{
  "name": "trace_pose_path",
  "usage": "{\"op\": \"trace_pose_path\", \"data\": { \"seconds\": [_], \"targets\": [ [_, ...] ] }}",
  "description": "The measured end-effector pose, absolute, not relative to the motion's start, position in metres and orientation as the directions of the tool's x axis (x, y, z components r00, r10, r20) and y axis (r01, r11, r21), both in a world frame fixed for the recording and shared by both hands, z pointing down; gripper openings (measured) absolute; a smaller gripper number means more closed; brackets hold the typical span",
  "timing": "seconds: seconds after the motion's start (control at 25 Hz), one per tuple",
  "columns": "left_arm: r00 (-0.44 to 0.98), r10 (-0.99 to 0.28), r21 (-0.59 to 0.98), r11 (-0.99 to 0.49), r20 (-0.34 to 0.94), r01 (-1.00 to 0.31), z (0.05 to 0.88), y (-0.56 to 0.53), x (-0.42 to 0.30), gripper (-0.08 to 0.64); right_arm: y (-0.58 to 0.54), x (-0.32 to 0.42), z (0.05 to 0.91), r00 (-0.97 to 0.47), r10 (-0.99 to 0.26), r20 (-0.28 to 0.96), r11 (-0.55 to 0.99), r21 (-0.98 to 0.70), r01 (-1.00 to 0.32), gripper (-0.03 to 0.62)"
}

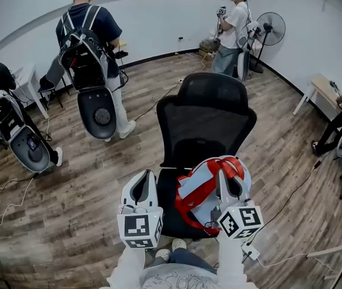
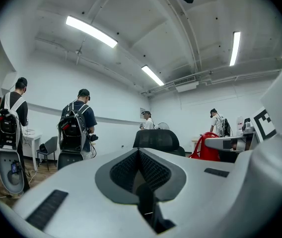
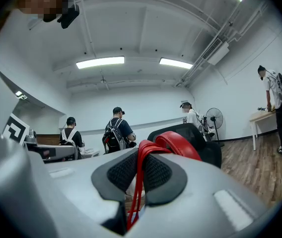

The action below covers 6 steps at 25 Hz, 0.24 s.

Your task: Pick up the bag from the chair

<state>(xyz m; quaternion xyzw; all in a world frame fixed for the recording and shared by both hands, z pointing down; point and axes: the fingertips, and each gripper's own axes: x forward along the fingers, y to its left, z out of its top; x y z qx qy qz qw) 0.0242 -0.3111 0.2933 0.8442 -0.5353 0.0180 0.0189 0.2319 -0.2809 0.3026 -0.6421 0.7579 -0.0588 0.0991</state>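
Red bag straps pinched between right gripper jaws over black chair; left gripper jaws together, nothing between.

From here I see a black mesh chair standing on a wood-plank floor. A pale blue bag with red straps sits over the right side of the seat; I can't tell whether it rests there or hangs clear. On the floor lie a white cable at the left and a white power strip just beside the chair. A fan stands by the far wall.
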Motion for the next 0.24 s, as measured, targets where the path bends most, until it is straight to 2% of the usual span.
{"op": "trace_pose_path", "data": {
  "seconds": [0.24],
  "targets": [
    [0.425, -0.904, 0.016, -0.425, 0.049, -0.905, 0.2928, -0.3142, 0.0235, 0.005, -0.2833, 0.2324, 0.3023, -0.153, -0.986, -0.072, 0.165, -0.213, -0.963, 0.037]
  ]
}}
